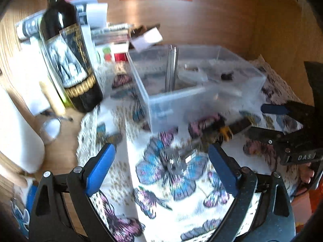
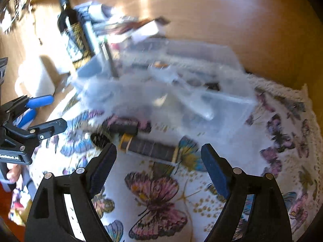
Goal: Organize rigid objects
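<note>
A clear plastic bin [image 1: 201, 100] stands on a butterfly-print cloth [image 1: 177, 201]; it holds a metal rod and small dark items. A black tool with a yellow band [image 1: 224, 130] lies on the cloth in front of the bin; it also shows in the right wrist view [image 2: 149, 146]. A small metal piece [image 1: 175, 161] lies between my left fingers' line. My left gripper [image 1: 161, 161] is open and empty above the cloth. My right gripper [image 2: 159, 161] is open and empty, just short of the black tool; it shows at the right edge of the left wrist view [image 1: 282, 121].
A dark wine bottle [image 1: 70, 60] stands left of the bin, with a white container [image 1: 18, 133], a small metal cup [image 1: 50, 129] and stacked boxes and papers [image 1: 105, 32] near it. A wooden wall [image 1: 222, 20] rises behind. The bin is blurred in the right wrist view [image 2: 181, 92].
</note>
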Demonstrator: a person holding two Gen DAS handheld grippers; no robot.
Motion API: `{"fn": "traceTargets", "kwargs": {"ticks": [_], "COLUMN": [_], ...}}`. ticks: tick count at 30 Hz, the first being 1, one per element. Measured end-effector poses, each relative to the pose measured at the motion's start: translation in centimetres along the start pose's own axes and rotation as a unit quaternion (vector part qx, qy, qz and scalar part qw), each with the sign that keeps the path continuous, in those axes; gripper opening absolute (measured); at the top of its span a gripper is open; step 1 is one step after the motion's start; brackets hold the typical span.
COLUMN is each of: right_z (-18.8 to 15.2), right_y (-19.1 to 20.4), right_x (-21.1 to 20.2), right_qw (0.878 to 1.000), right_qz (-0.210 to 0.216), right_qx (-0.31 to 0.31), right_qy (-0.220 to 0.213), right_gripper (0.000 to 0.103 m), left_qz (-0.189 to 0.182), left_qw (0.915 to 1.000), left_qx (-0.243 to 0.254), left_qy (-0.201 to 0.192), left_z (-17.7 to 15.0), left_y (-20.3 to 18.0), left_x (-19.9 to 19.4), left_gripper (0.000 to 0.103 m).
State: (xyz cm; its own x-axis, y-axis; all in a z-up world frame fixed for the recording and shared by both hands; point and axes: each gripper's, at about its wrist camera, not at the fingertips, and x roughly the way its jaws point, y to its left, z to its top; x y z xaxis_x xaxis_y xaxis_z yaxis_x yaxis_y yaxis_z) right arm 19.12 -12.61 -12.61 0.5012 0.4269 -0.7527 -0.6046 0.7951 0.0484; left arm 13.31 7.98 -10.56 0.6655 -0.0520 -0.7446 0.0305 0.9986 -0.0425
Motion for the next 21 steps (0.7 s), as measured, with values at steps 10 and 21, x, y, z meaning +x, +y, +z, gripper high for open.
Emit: {"fn": "traceTargets", "kwargs": {"ticks": [10, 21], "right_z": [0.6, 0.7], "right_y": [0.9, 1.1], "right_x": [2.6, 3.4], "right_qw": [0.997, 0.995], "right_qz": [0.008, 0.007], "right_qx": [-0.058, -0.079], "right_qy": [0.05, 0.067], "right_gripper": [0.084, 0.045], "left_qz": [-0.022, -0.023], "left_qw": [0.9967, 0.9977], "left_qx": [0.026, 0.029], "left_qy": [0.073, 0.057], "left_z": [-1.0, -0.7], "left_y": [-0.6, -1.1], "left_x": [3.3, 3.3], "left_gripper": [0.053, 0.024]}}
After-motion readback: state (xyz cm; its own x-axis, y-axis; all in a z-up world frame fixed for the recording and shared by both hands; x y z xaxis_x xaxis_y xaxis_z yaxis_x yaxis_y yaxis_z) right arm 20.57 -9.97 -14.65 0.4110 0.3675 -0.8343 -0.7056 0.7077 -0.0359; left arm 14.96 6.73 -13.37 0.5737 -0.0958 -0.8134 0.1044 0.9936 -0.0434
